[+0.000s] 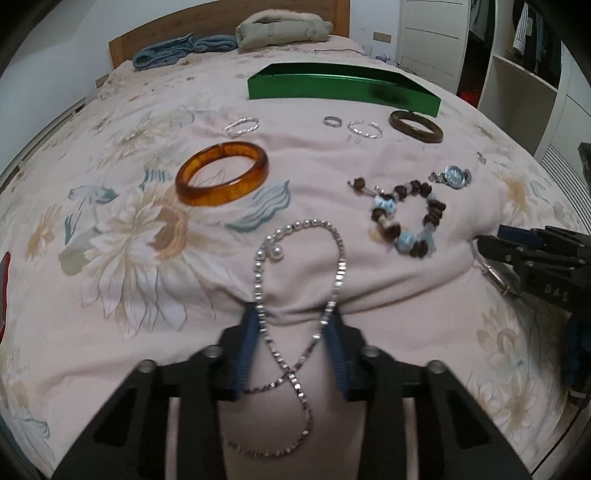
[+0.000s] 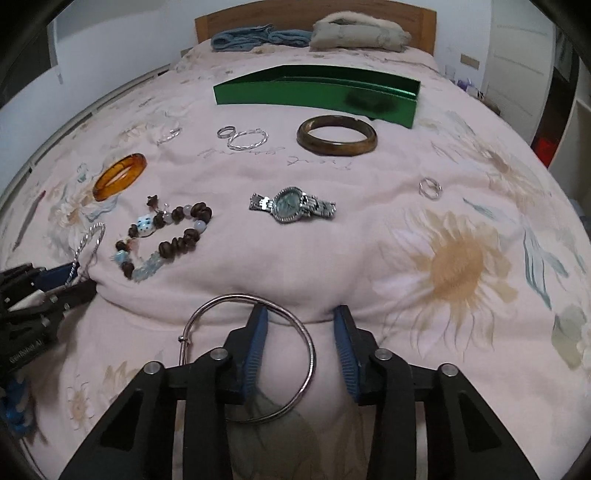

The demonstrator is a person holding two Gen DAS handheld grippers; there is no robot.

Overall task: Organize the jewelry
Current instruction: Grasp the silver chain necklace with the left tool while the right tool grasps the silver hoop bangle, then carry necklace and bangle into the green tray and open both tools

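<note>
A home bedroom: a bed (image 1: 155,236) with floral quilt, wooden headboard (image 2: 258,14), folded clothes (image 1: 184,50) at the far end, and wardrobe shelving (image 1: 517,74) far right.

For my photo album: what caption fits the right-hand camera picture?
Open right gripper straddling a thin silver bangle on a floral bedspread, watch and green box beyond.

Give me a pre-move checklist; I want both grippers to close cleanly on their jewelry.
1. Left gripper open: ok.
2. Necklace between the left fingers: ok, both strands pass through.
3. Right gripper open: ok.
4. Bangle between the right fingers: not ok, only one side is inside; the left finger stands within the ring.
5. Green box open, unobstructed: ok.
6. Quilt clear of the pads: cannot tell.
</note>
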